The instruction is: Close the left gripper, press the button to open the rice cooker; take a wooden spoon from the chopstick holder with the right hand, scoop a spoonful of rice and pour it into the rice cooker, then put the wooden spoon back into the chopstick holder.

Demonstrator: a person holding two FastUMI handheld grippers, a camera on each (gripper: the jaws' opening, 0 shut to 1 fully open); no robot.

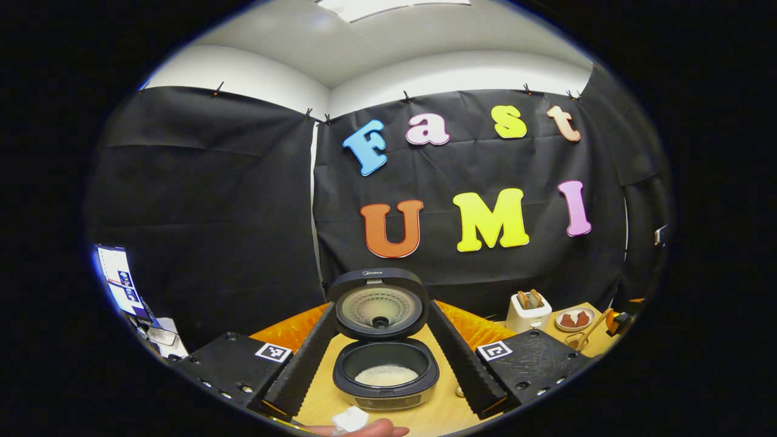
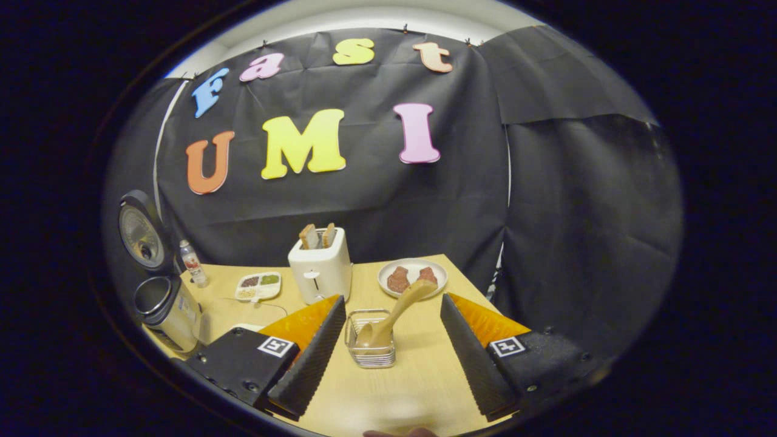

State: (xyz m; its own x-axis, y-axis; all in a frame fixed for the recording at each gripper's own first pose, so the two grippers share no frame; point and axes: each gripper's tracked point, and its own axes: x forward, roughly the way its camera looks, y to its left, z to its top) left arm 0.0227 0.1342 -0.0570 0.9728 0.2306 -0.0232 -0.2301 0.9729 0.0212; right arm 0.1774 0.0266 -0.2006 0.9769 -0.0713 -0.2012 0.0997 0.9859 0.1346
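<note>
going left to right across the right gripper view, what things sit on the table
rice cooker → bottle → divided dish → toaster → chopstick holder → plate

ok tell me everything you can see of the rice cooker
The rice cooker stands on the wooden table, framed between the left gripper's open fingers without touching them. Its round dark lid is swung fully up, showing a pale, ribbed inner plate with a small dark knob at its centre. The dark-rimmed pot holds a low layer of white rice. The body looks silvery, with a front control panel. The right gripper view shows it side-on beside a small bottle.
</note>
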